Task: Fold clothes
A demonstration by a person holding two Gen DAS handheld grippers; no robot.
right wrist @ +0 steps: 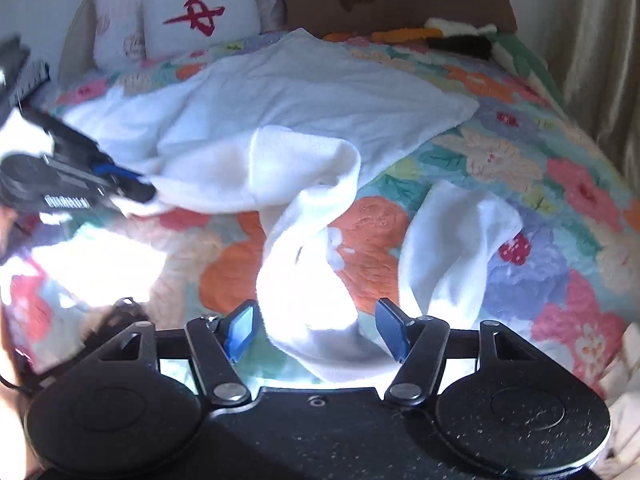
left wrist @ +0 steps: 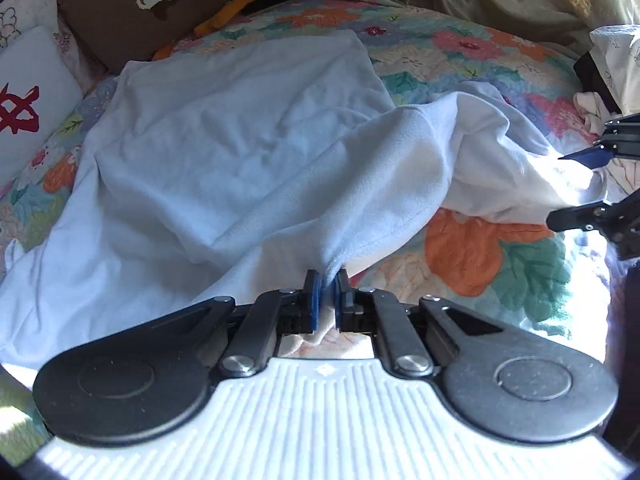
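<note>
A pale blue-white garment [left wrist: 240,140] lies spread and rumpled on the floral bedspread [left wrist: 480,248]. My left gripper [left wrist: 326,280] is shut on a bunched edge of it, and the cloth rises in a taut ridge from the pads toward the right. In the right wrist view the left gripper [right wrist: 140,188] grips the garment [right wrist: 320,92] at the left. My right gripper [right wrist: 316,320] is open; a twisted, sunlit fold of the garment hangs between its blue pads [right wrist: 240,332] without being pressed. The right gripper [left wrist: 576,186] also shows at the right edge of the left wrist view, jaws astride the cloth.
A brown cushion [left wrist: 132,12] and a white pillow with a red mark [right wrist: 200,12] stand at the head of the bed, with an orange and black plush toy [left wrist: 240,4]. A curtain [right wrist: 592,60] hangs on the right. More cloth [left wrist: 616,60] is piled at the far right.
</note>
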